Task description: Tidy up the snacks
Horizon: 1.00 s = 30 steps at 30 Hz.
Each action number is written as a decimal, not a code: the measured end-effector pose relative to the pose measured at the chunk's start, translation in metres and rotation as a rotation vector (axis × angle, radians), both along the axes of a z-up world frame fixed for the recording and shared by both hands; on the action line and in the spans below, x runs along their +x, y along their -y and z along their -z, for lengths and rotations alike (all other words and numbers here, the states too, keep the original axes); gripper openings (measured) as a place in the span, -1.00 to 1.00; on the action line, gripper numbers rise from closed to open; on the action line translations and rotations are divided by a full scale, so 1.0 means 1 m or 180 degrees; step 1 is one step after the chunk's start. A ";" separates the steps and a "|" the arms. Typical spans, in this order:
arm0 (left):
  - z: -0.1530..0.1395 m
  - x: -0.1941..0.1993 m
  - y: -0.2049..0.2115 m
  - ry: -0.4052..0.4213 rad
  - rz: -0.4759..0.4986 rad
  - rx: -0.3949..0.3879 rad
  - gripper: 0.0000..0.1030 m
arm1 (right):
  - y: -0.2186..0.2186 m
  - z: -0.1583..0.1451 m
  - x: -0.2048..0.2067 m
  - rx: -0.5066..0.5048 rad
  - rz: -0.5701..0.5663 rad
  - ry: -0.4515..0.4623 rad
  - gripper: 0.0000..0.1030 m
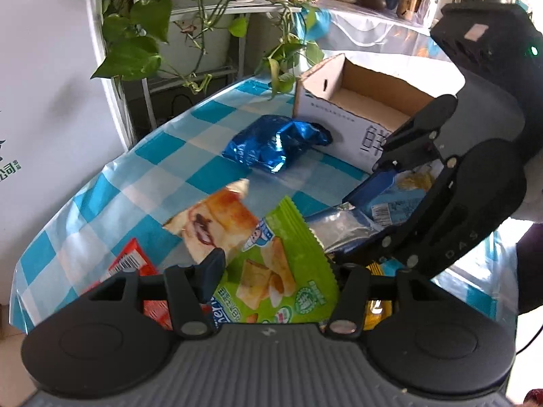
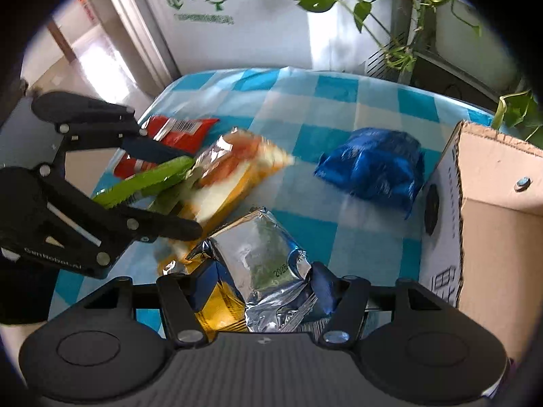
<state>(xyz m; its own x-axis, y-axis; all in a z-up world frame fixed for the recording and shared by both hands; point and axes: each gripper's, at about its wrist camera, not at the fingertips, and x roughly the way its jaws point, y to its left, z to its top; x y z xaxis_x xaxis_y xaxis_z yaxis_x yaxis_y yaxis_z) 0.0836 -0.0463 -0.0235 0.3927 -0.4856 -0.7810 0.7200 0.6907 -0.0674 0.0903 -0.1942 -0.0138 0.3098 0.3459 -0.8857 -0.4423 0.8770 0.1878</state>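
My left gripper (image 1: 281, 271) is shut on a green snack packet (image 1: 288, 257), whose serrated edge sticks up between the fingers. The right wrist view shows the same gripper (image 2: 188, 193) holding that green packet (image 2: 146, 179) edge-on. My right gripper (image 2: 264, 281) is shut on a silver and blue foil packet (image 2: 268, 264); it appears in the left wrist view too (image 1: 361, 212). An orange bread packet (image 1: 217, 220) lies just beyond the green one. A red packet (image 1: 132, 264), a yellow packet (image 2: 217, 308) and a crumpled blue foil bag (image 1: 275, 142) lie on the cloth.
An open cardboard box (image 1: 325, 108) stands at the far right of the table, close beside my right gripper (image 2: 492, 203). The blue checked tablecloth (image 1: 163, 156) ends at a curved edge on the left. Potted plants (image 1: 135, 47) on a shelf hang behind the table.
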 end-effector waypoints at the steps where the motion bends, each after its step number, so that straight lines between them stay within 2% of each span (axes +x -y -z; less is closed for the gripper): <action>1: -0.002 -0.005 0.000 0.0011 -0.0005 -0.0003 0.07 | -0.001 0.000 -0.005 -0.0012 -0.0020 0.0002 0.30; 5: -0.005 -0.029 0.002 0.0039 0.0004 0.0007 0.07 | -0.003 -0.004 -0.021 -0.0028 -0.0009 0.0029 0.30; 12: 0.004 -0.076 0.009 -0.0024 0.0069 0.0218 0.05 | 0.001 -0.008 -0.065 -0.0029 0.0163 -0.0006 0.29; 17: 0.018 -0.101 0.009 -0.0140 -0.0084 0.0273 0.05 | 0.001 -0.002 -0.100 -0.0068 0.0322 -0.0048 0.27; 21: 0.021 -0.118 0.008 -0.0246 -0.0162 0.0139 0.25 | 0.007 -0.001 -0.122 -0.0001 0.0552 -0.0084 0.27; 24: 0.021 -0.129 0.004 -0.0285 -0.0263 0.0048 0.28 | 0.010 -0.005 -0.134 0.0042 0.0650 -0.0023 0.34; 25: 0.020 -0.132 0.002 -0.0303 -0.0323 -0.0001 0.29 | 0.012 -0.006 -0.138 0.0060 0.0700 0.0009 0.34; 28: 0.020 -0.140 -0.003 -0.0272 -0.0542 -0.0015 0.49 | 0.020 -0.012 -0.144 0.0157 0.0789 0.0115 0.37; 30: 0.023 -0.143 -0.007 -0.0243 -0.0760 0.0031 0.50 | 0.024 -0.014 -0.141 0.0179 0.0815 0.0217 0.37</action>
